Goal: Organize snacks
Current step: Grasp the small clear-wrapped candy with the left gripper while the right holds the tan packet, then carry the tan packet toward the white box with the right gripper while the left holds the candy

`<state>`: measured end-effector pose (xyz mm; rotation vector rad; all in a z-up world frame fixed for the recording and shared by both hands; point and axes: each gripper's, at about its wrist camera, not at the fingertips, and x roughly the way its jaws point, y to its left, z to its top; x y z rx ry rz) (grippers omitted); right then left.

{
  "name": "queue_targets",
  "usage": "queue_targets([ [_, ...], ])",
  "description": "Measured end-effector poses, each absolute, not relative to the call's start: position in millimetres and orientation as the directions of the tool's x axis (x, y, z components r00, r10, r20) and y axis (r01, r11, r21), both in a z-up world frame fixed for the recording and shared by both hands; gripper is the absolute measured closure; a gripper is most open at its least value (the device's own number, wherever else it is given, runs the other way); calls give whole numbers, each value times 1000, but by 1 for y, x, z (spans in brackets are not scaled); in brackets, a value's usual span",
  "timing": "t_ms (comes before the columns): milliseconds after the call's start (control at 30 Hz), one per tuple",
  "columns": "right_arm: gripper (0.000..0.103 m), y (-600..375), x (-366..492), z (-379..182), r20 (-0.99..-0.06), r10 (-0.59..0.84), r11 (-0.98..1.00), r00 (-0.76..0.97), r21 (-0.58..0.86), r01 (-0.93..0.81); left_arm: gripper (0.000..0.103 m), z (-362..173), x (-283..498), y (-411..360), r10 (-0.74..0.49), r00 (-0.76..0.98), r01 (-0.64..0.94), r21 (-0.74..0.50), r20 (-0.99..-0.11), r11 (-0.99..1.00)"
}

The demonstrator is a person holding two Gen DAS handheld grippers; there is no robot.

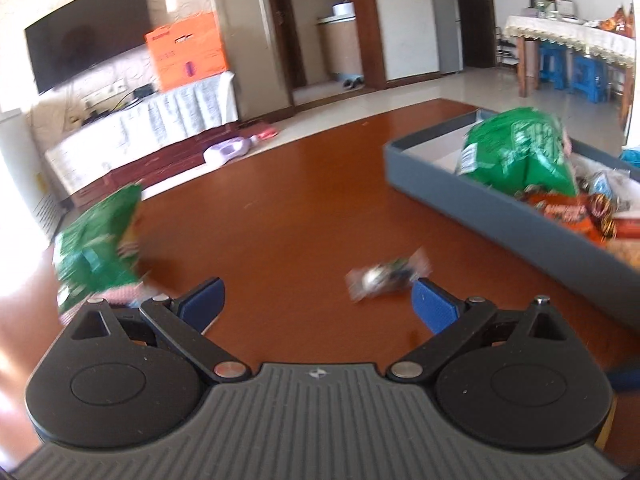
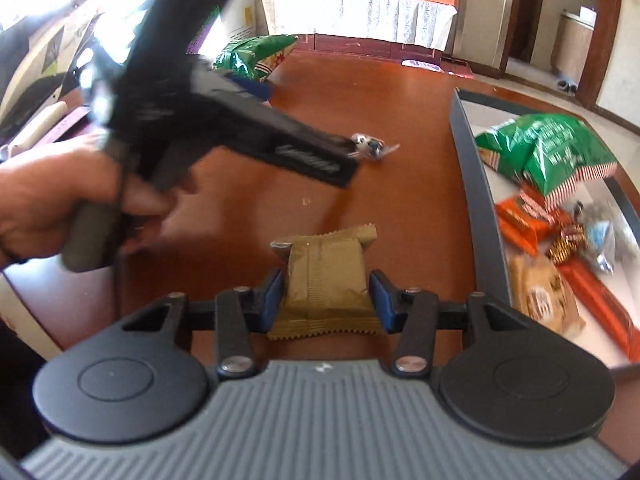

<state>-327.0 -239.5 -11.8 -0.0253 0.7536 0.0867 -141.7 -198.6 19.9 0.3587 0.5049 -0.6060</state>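
My left gripper [image 1: 316, 300] is open and empty above the brown table [image 1: 288, 184]. A small silver-wrapped candy [image 1: 386, 276] lies just ahead of its right finger. A green chip bag [image 1: 96, 248] lies to its left. The grey tray [image 1: 480, 204] at the right holds another green bag [image 1: 520, 152] and orange packets. My right gripper [image 2: 326, 298] is shut on a tan snack packet [image 2: 326, 280]. In the right wrist view, the left gripper's body [image 2: 224, 120] crosses the upper left, near the candy [image 2: 370, 146]. The tray [image 2: 476, 184] is at the right.
A TV, an orange box [image 1: 186, 54] and a covered cabinet stand beyond the table. A far table with blue stools [image 1: 576, 68] is at the back right. The tray's contents include a green bag [image 2: 548, 152], orange packets [image 2: 520, 220] and a cookie pack [image 2: 544, 300].
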Motion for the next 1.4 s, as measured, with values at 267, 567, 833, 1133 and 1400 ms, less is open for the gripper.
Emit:
queue_targets([
  [267, 53, -242, -327, -14, -678, 95, 993, 729, 13, -117, 2, 9, -142, -252, -441, 675, 655, 206, -591, 727],
  [567, 52, -245, -325, -15, -677, 104, 991, 729, 13, -130, 50, 9, -144, -255, -485, 643, 682, 155, -593, 715],
  [833, 52, -246, -326, -14, -677, 107, 991, 728, 14, -133, 68, 9, -144, -249, -481, 650, 666, 138, -588, 733],
  [1133, 53, -245, -326, -15, -675, 100, 991, 731, 5, -132, 70, 12, -143, -235, -478, 661, 648, 119, -579, 752],
  [1400, 53, -241, -327, -16, -655, 49, 993, 754, -49, -107, 70, 19, -140, -214, -452, 689, 611, 119, -566, 782],
])
